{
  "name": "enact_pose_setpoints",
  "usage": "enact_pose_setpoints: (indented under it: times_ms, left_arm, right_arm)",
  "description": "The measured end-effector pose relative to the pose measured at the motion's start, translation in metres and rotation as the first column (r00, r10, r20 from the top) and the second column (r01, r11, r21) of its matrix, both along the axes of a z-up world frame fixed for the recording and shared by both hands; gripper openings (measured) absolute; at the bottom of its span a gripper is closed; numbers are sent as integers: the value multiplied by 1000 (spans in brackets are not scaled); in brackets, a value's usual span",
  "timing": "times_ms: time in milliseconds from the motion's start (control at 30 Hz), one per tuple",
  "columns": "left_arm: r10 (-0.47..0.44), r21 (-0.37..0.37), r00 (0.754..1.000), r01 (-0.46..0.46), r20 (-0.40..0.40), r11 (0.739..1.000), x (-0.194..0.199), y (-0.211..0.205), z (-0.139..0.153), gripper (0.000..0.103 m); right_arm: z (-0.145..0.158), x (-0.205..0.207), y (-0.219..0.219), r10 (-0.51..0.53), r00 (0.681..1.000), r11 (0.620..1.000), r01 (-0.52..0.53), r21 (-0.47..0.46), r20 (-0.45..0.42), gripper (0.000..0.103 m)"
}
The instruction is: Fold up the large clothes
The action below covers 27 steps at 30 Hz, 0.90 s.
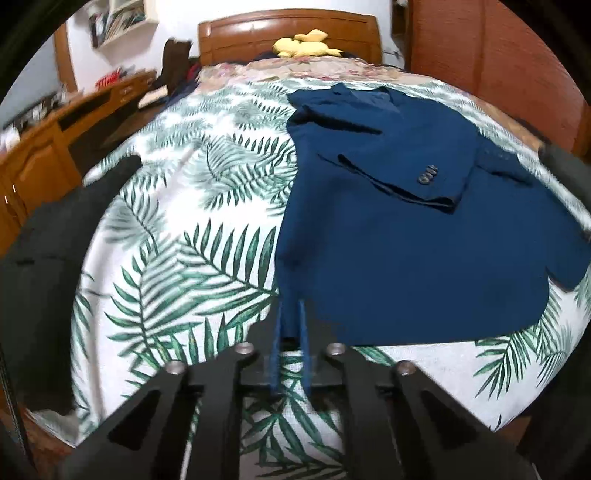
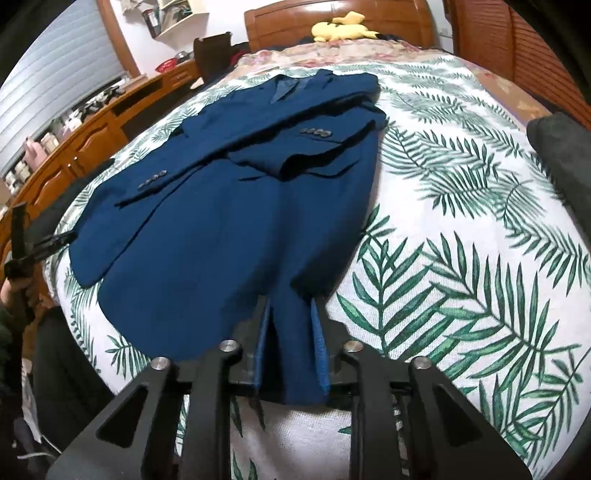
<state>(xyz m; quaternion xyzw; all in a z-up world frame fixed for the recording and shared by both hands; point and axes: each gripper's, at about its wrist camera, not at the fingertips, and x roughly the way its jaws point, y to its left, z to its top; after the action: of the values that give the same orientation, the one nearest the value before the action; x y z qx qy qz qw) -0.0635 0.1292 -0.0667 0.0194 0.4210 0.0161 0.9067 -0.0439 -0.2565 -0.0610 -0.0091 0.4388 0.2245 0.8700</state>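
A dark blue suit jacket [image 1: 406, 240] lies flat on the leaf-print bedspread [image 1: 184, 240], collar toward the headboard, both sleeves folded across its front. My left gripper [image 1: 290, 310] is shut on the jacket's near left hem corner. In the right wrist view the jacket [image 2: 229, 221] fills the middle. My right gripper [image 2: 290, 310] has the near right hem between its blue fingers [image 2: 319, 332], which stand a little apart around the cloth. The left gripper [image 2: 22, 251] also shows at the far left edge of that view.
A wooden headboard [image 1: 288, 33] with a yellow plush toy [image 1: 303, 42] stands at the far end. A wooden desk [image 1: 55, 140] runs along the left side. A dark garment [image 1: 48, 258] lies at the bed's left edge. A wooden wardrobe [image 2: 517, 44] stands at right.
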Motion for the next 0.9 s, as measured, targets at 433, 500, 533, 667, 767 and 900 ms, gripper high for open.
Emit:
enact_pose_setpoints:
  times_ms: [433, 500, 533, 667, 767, 900]
  left_arm:
    - [-14, 27, 952, 6, 307, 1000, -34, -39, 142, 0]
    - [-31, 26, 936, 23, 352, 999, -41, -46, 171, 0]
    - [-35, 26, 929, 27, 369, 999, -45, -47, 181, 0]
    - [-80, 61, 893, 59, 443, 996, -62, -64, 232, 0]
    - [-108, 76, 862, 81, 494, 994, -78, -74, 266, 0]
    - [-129, 83, 816, 99, 563, 992, -103, -80, 311, 0]
  right_arm:
    - [114, -21, 5, -41, 968, 990, 6, 139, 249, 1]
    - [136, -28, 9, -32, 959, 990, -9, 143, 282, 0]
    - [149, -33, 10, -30, 952, 989, -16, 146, 306, 0]
    - [193, -56, 9, -18, 925, 985, -49, 166, 379, 0]
    - [230, -79, 11, -5, 895, 984, -76, 163, 446, 0]
    - [279, -115, 10, 13, 843, 984, -106, 143, 537, 0]
